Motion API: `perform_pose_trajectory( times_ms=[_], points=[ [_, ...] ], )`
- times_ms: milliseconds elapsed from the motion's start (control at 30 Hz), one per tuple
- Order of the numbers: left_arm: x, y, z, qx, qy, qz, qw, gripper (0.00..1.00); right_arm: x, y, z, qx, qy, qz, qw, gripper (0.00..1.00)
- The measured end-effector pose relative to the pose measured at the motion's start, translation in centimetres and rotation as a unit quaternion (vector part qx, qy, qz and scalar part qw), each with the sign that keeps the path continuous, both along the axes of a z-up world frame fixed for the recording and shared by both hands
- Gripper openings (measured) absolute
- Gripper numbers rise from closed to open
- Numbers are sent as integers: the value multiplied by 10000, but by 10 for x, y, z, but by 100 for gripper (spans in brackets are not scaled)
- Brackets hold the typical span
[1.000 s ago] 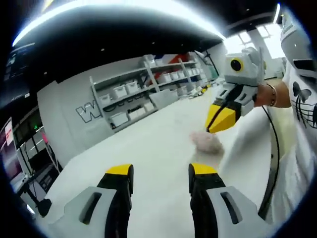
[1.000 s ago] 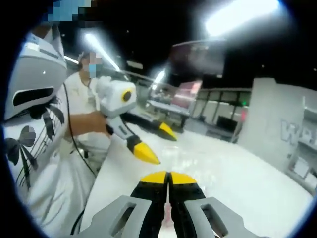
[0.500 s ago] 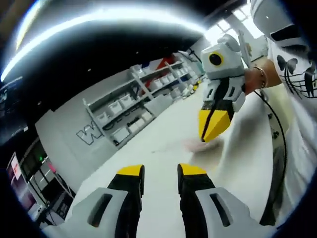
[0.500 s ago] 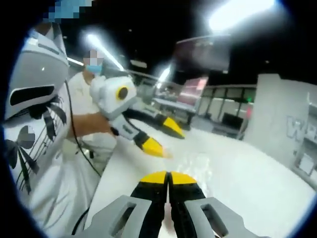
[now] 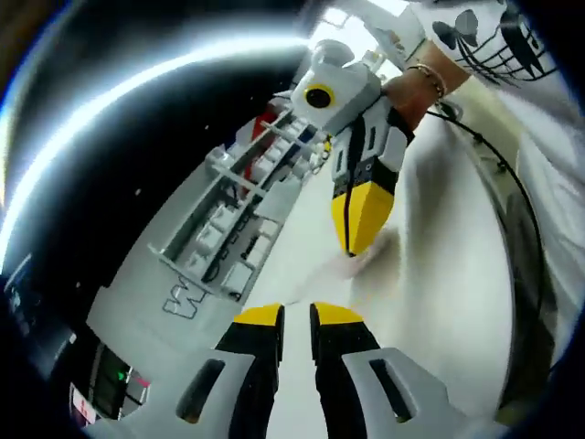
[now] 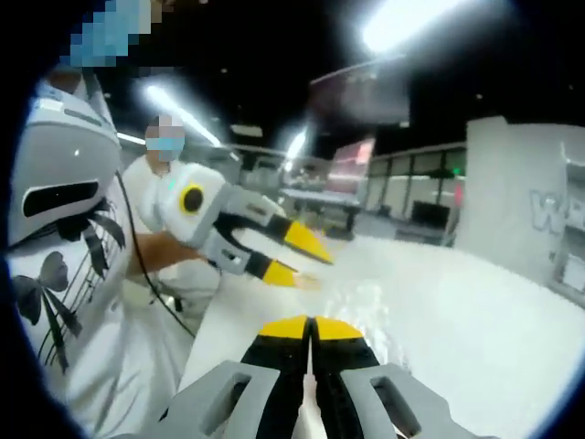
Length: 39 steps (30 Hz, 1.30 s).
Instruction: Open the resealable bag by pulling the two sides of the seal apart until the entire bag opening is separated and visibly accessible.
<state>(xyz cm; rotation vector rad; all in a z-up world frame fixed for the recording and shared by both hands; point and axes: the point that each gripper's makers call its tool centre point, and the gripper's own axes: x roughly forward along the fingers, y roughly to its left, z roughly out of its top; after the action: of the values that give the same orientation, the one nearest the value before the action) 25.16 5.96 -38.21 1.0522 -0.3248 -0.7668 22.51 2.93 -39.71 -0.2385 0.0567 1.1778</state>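
Observation:
The resealable bag [image 6: 358, 306] is a clear, glinting film on the white table [image 6: 475, 311], running out from the tips of my right gripper [image 6: 311, 326]. That gripper is shut, with a thin pale strip of the bag between its jaws. In the left gripper view the bag [image 5: 340, 265] is a faint blur under the right gripper [image 5: 354, 245], which points down at it with its yellow jaws together. My left gripper [image 5: 297, 315] is open with a narrow gap, close below the bag. From the right gripper view, the left gripper [image 6: 298, 259] has its jaws apart at the bag's far edge.
Grey shelves with white bins [image 5: 239, 224] stand along the wall beyond the table [image 5: 439, 302]. The person's white printed shirt [image 6: 64, 302] is close on the left, and a black cable [image 5: 523, 215] hangs from the right hand. Another person [image 6: 154, 187] stands behind.
My left gripper's jaws have narrowed and it has moved in toward the bag and the right gripper's tips. The left view has rolled. The right gripper stayed shut.

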Motion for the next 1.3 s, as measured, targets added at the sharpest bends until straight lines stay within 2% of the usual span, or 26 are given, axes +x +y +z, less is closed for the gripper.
perform_pose_trajectory(
  times_ms=[233, 567, 767, 967, 1100, 1300],
  points=[
    [0, -5, -3, 323, -205, 43, 9993, 10, -4, -2, -2, 49, 49, 3, 10000, 0],
    [1, -6, 1, 515, -376, 5, 9980, 8, -6, -4, -2, 86, 69, 1, 9999, 0],
    [1, -3, -5, 683, -326, 31, 9971, 7, -5, -6, 1, 190, 136, -29, 9997, 0],
    [2, -2, -2, 831, -410, 51, 9957, 7, -5, -5, 0, 172, 149, -9, 9997, 0],
    [3, 0, -3, 1004, -474, 80, 9938, 3, -4, -5, 0, 190, 167, -28, 9997, 0],
    [3, 1, 1, 1002, -543, 84, 9935, 1, -4, -6, -2, 215, 209, -46, 9995, 0]
  ],
)
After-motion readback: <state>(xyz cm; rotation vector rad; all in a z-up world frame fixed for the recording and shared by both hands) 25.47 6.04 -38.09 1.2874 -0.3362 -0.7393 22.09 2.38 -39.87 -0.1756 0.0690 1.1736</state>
